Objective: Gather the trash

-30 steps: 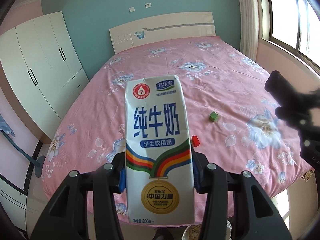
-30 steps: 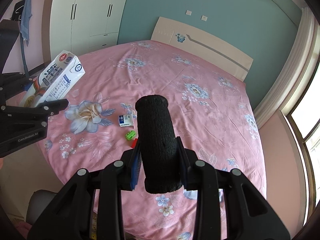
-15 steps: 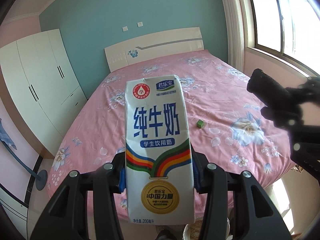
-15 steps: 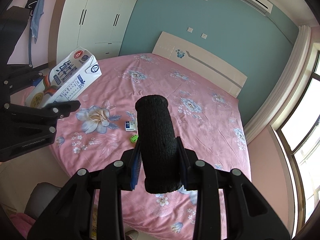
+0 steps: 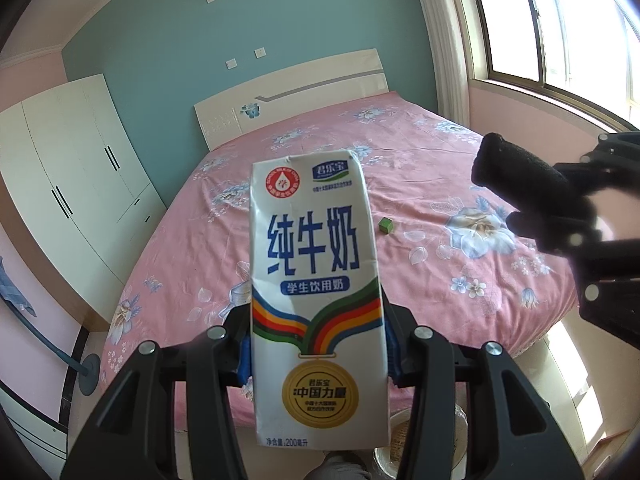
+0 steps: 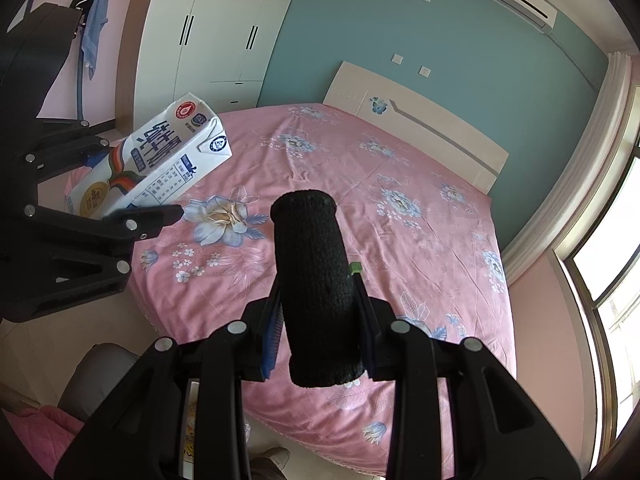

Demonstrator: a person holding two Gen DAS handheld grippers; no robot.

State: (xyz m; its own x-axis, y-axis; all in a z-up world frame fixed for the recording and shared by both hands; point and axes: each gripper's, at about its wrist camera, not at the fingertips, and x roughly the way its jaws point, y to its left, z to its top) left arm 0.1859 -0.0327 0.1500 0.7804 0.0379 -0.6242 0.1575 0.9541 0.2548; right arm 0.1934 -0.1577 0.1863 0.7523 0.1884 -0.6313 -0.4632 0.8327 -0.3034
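**A:** 2 claws, 2 catches. The left gripper [image 5: 316, 360] is partly closed, its pads pressed on the lower sides of a milk carton [image 5: 316, 280] that stands upright between them. The right gripper [image 6: 320, 344] is closed narrower around a black knitted roll [image 6: 312, 280], which sticks out well past its fingertips.

**B:** Both loads hang in the air, clear of the bed?

**A:** Yes. I'd judge this is the carry to a bin. A pale round rim [image 5: 400, 436] just under the left claw may be that bin, though I cannot tell for sure.

**B:** So how should the drop go?

**A:** Keep both grips firm, hold the 2 claws apart so the loads don't knock together, and open only once each item is over the container.

**B:** Anything left behind?

**A:** 1 small green block [image 5: 385, 225] lies on the pink floral bedspread [image 5: 440, 160] ahead of the left claw, to the carton's right. Beyond are a white headboard [image 5: 292, 100], a teal wall [image 5: 240, 20], a white wardrobe [image 5: 72, 168] to the left and a window [image 5: 560, 20] to the right.
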